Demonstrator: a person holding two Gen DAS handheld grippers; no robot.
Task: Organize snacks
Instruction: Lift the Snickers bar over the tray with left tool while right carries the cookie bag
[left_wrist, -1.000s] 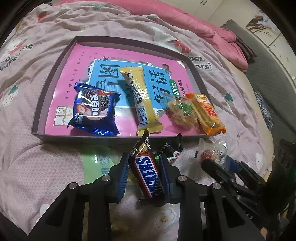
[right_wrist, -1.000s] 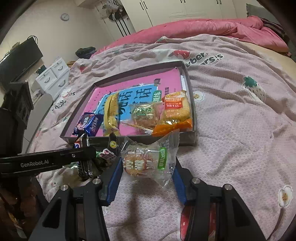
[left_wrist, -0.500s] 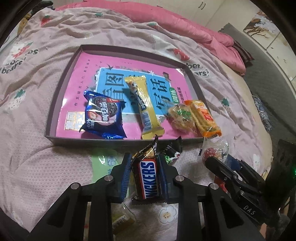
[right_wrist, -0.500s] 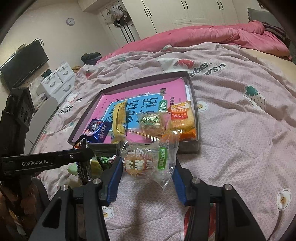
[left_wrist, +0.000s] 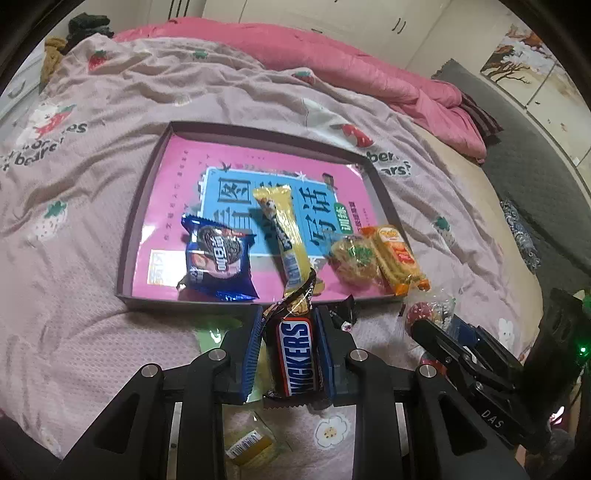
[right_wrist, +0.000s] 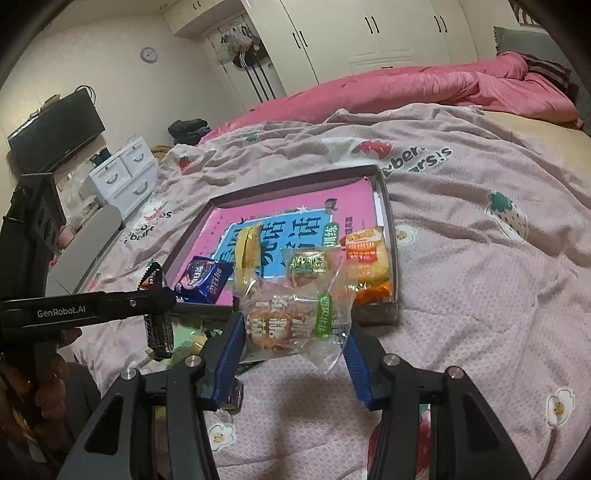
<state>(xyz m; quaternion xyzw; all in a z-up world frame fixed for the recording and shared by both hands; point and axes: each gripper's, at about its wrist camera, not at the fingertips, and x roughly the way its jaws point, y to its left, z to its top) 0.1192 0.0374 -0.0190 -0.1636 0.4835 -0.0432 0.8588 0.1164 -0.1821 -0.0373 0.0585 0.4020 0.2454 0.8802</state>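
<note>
Claws (left_wrist: 288, 350) grip Snickers (left_wrist: 297, 356), seemingly pastry (right_wrist: 291, 325).

You get dim, warm indoor light in both views, with soft shadows. Glare streaks the tray (left_wrist: 130, 236) lining towards 1 o'clock. Fisheye bending curves the bed (right_wrist: 480, 258), and black vignette fills every corner.

A bed (left_wrist: 92, 206) covered by a pale pink strawberry-print sheet carries everything. A shallow grey tray (left_wrist: 135, 218) rests directly on the sheet. Beyond the tray, a bright pink quilt (left_wrist: 332, 55) lies bunched. On the sheet in front of the tray lie a small yellow-wrapped snack (left_wrist: 251, 443) and a green packet (right_wrist: 186, 338).
</note>
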